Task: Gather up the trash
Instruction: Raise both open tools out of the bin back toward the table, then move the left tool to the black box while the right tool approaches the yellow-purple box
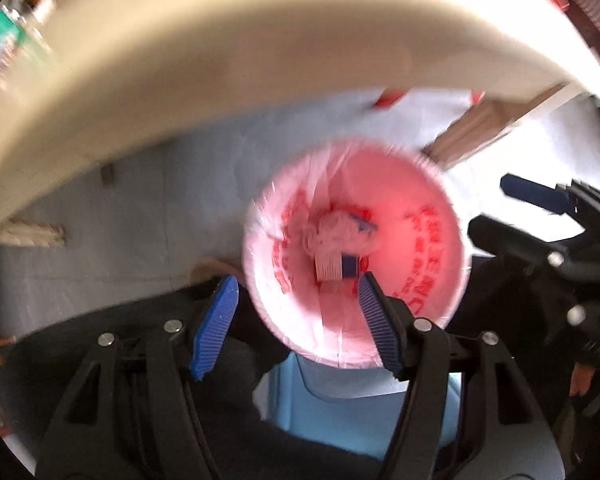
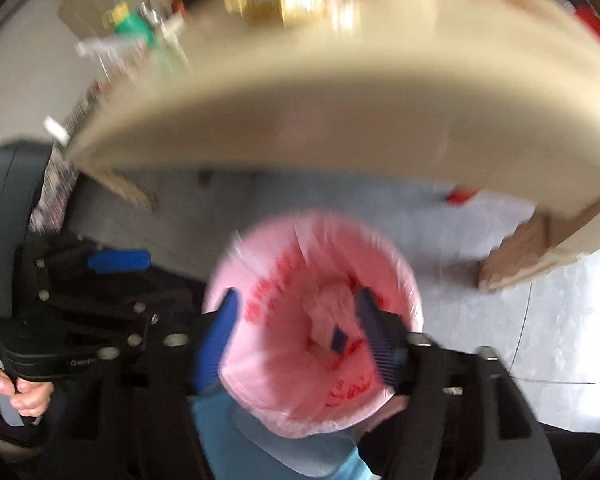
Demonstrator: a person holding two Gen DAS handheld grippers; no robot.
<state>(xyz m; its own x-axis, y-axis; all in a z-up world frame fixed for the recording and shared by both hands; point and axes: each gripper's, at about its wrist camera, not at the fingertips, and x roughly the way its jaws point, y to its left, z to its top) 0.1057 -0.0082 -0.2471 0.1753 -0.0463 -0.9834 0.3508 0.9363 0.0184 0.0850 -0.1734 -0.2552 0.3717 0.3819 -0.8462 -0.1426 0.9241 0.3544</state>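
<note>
Two blue-padded jaws on each tool stand spread apart with nothing held between them. In the left wrist view, the left gripper (image 1: 296, 324) frames the lower rim of a bin lined with a pink bag (image 1: 404, 216) at the centre of the frame; in the right wrist view, the right gripper (image 2: 294, 340) straddles the same pink bag (image 2: 268, 368) at lower centre. At the bottom of the liner lies crumpled white trash (image 1: 342, 236), with a small white-and-blue ribbed piece just below it; the right view shows this wad (image 2: 328, 312) blurred between the pads. Red printed characters run around the inside of the liner, but motion blur leaves them unreadable. A light blue bin body (image 1: 340, 412) shows beneath the bag at the bottom of the frame. At the right edge of the left view sits the right gripper (image 1: 540, 216), and at the left edge of the right view the left one (image 2: 100, 292), with a hand (image 2: 16, 392) on its grip below. Pale grey floor tiles (image 1: 120, 220) surround the bin. A cream tabletop edge (image 1: 220, 60) arcs across the upper frame, with blurred clutter at the upper left.
</note>
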